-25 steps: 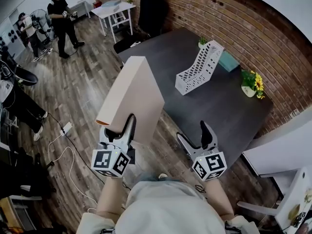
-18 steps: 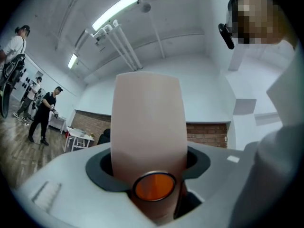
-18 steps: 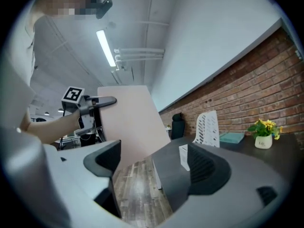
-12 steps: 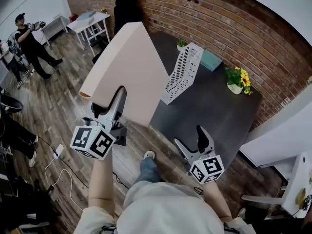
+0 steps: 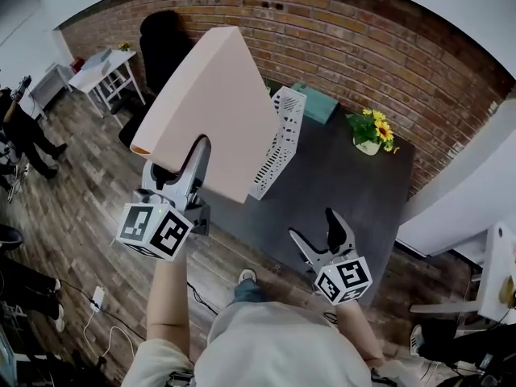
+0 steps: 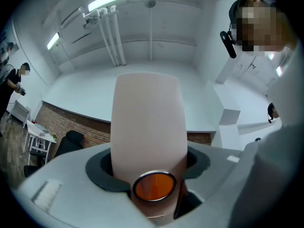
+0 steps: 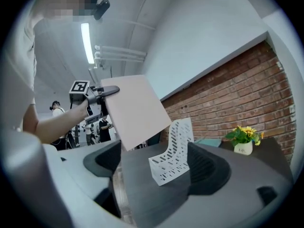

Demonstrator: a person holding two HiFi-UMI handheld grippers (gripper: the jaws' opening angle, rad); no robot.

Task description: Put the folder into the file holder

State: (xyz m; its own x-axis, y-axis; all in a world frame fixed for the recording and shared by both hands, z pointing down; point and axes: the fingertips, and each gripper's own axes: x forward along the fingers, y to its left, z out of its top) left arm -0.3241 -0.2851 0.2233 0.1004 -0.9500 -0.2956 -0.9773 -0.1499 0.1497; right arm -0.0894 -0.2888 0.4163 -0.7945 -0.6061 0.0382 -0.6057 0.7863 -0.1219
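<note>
A thick pale pink folder (image 5: 214,111) stands tilted in the air, my left gripper (image 5: 179,168) shut on its lower spine end. In the left gripper view the folder (image 6: 147,122) fills the gap between the jaws of the left gripper (image 6: 151,167), and its orange ring hole shows. The white perforated file holder (image 5: 278,139) stands on the dark table (image 5: 339,176), partly hidden behind the folder's right edge. My right gripper (image 5: 314,226) hovers open and empty over the table's near edge. In the right gripper view, the folder (image 7: 135,110) hangs left of the file holder (image 7: 173,153), beyond the right gripper (image 7: 159,175).
A potted yellow flower (image 5: 371,131) and a teal box (image 5: 318,101) sit at the table's back by the brick wall. A black chair (image 5: 161,43) and a white side table (image 5: 101,67) stand at the far left. A person (image 5: 16,119) stands on the wood floor.
The folder in my left gripper has risen and come toward the table, so it now overlaps the file holder. The right gripper has stayed open near the table's near edge.
</note>
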